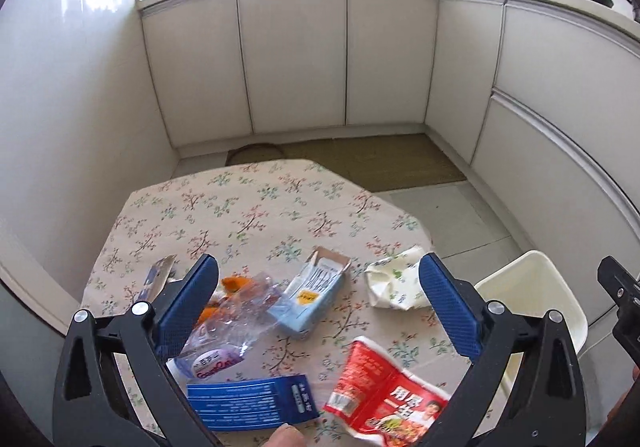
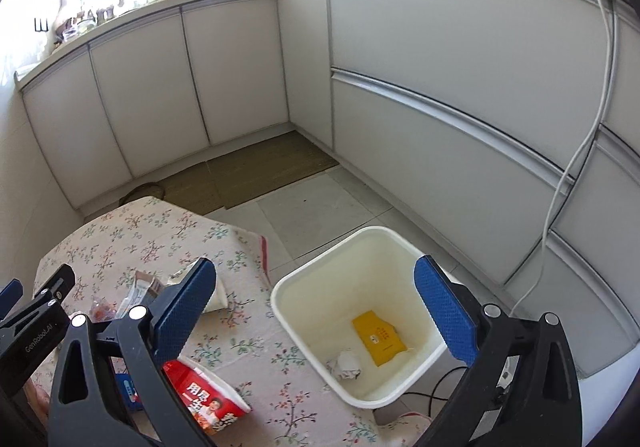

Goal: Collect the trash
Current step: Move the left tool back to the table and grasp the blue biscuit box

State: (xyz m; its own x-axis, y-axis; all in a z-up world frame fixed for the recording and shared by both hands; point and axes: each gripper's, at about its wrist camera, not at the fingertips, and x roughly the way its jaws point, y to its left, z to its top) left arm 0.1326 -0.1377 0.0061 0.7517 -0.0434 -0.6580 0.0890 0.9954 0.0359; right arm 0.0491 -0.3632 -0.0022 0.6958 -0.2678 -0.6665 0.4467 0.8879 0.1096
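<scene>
Standing beside the floral-clothed counter (image 1: pixel 248 207), I noted the left gripper (image 1: pixel 318 295) poised over the litter with its jaws spread wide and nothing between them. The trash lay scattered on the near half of the cloth: a pale blue carton (image 1: pixel 308 299) with its end torn open, a crumpled white wrapper (image 1: pixel 396 283) to its right, a clear plastic bag (image 1: pixel 236 311) partly under the left finger, a blue card (image 1: pixel 252 403) and a red packet (image 1: pixel 384 403) nearest the holder. A fingertip of the holder's hand (image 1: pixel 286 437) showed at the bottom edge of the left view.

The right gripper (image 2: pixel 316 307) hung over the counter's edge, jaws likewise released and empty, aimed toward the white bin (image 2: pixel 288 287). The bin stood on the floor, its rim just beside the counter's edge, presumably set there so that items could be dropped in with a short carry. A yellow packet (image 2: pixel 378 337) and a paper ball (image 2: pixel 346 365) already lay at its bottom.

In my judgement the collection was in progress, with most of the litter outstanding. The left gripper's wide stance above the carton suggested that item as the likely next pick. The thin bag and flat card may prove awkward to grip against the cloth.
</scene>
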